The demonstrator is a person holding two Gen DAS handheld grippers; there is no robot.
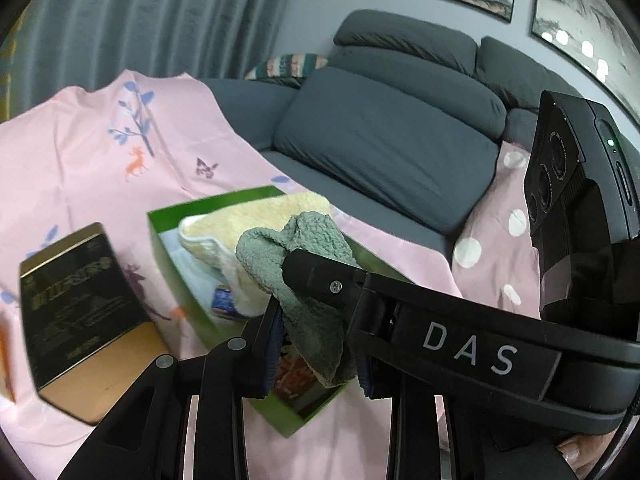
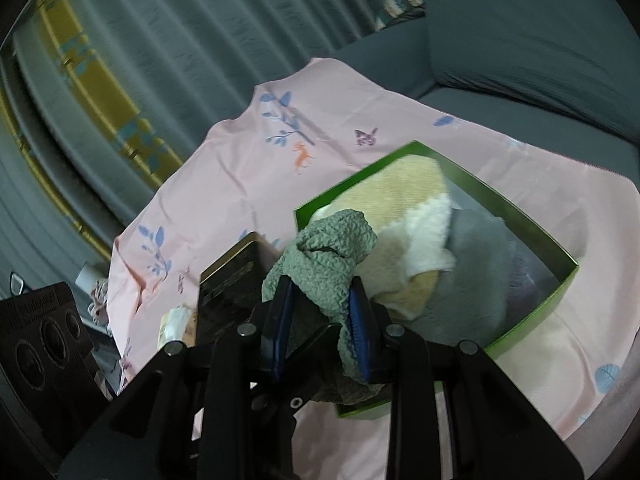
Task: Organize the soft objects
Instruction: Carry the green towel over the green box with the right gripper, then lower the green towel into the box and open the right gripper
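Pink cotton sheet printed with blue sprigs, deer and butterflies (image 1: 92, 168) spreads under everything, draped over a dark grey fabric sofa (image 1: 384, 136) that rises beyond and to the right of the left gripper's fingers. A second pink cloth with white polka dots (image 1: 496, 236) lies to their right, against the sofa cushion.

On the sheet, directly ahead of both pairs of fingers, sits an open green cardboard box (image 2: 532, 320). Inside it lies a folded cream-and-yellow fluffy towel (image 1: 248, 224), with a pale grey soft cloth (image 2: 464, 304) beside it in the right wrist view. Left of the box stands a black-and-gold rectangular tin (image 1: 80, 312).

A sage-green waffle-textured cloth (image 1: 308, 280) hangs over the near end of the box, bunched at the top and trailing down inside. The right gripper (image 2: 320, 320) has its blue-padded fingers closed partway onto this cloth, which fills the gap between them. The left gripper (image 1: 320, 348) sits at the same cloth, its fingers flanking the hanging tail with a visible gap on either side; whether they pinch it cannot be told.
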